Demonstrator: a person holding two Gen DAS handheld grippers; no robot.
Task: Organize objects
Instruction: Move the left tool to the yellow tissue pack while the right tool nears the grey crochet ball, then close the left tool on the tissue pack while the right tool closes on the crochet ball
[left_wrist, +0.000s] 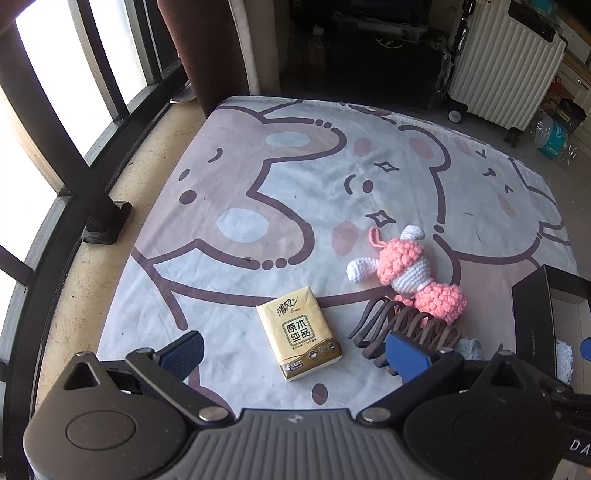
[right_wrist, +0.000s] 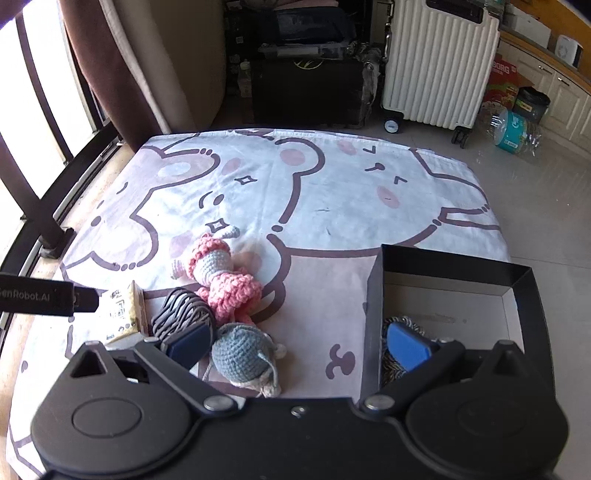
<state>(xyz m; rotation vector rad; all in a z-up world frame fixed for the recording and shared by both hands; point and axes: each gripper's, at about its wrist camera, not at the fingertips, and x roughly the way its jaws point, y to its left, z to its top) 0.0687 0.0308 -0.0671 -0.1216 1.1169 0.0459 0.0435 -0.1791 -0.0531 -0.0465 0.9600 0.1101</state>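
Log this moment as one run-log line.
left gripper: open, over tissue pack | right gripper: open, empty | box: rope inside

Tissue pack (left_wrist: 299, 334) reads 原木纯品; black device (right_wrist: 48, 297) reads GenRobot.AI

On the cartoon blanket (right_wrist: 332, 206) beside the black box (right_wrist: 373, 295) lie two crocheted toys, one pink (right_wrist: 225, 284) and one grey-blue (right_wrist: 240, 354), one tissue pack (left_wrist: 299, 338) and one dark hair claw (left_wrist: 399, 328). Inside the box sits one rope coil (right_wrist: 391, 365).
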